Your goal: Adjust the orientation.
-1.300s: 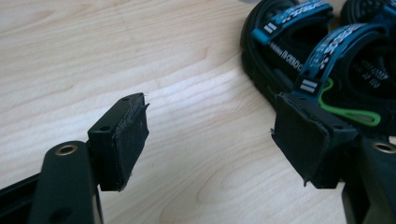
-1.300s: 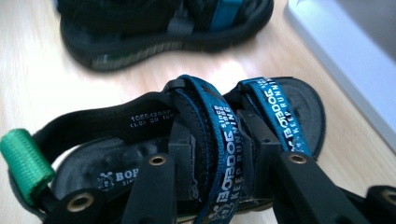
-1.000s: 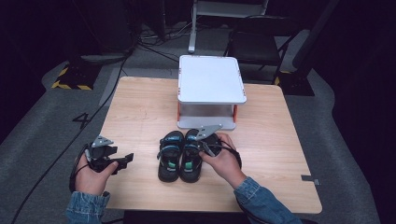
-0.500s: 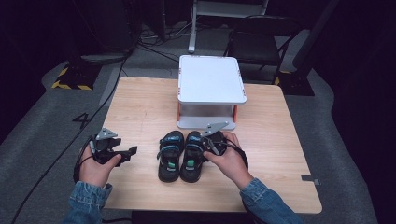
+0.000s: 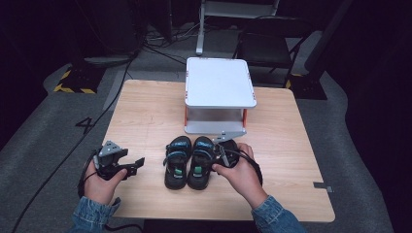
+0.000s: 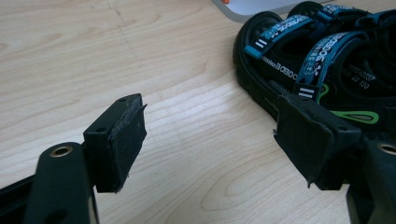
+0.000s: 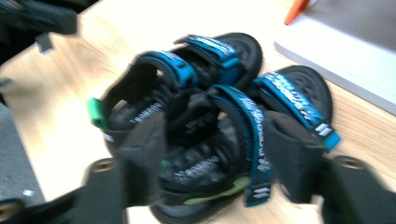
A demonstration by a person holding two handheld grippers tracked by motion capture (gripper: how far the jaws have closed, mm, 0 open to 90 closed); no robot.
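Numeral "4" marked on grey floor (image 5: pixel 85 124). Sandal (image 6: pixel 322 65) strap lettering partly legible, brand name unclear.

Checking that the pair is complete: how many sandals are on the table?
2. The left sandal and the right sandal lie side by side in front of the white two-tier stand; the right gripper is at the right sandal. Nothing suggests a hidden third.

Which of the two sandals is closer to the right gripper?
The sandal on the person's right, beside the right hand. The right gripper is at its edge; the other sandal lies one place farther left, toward the left gripper.
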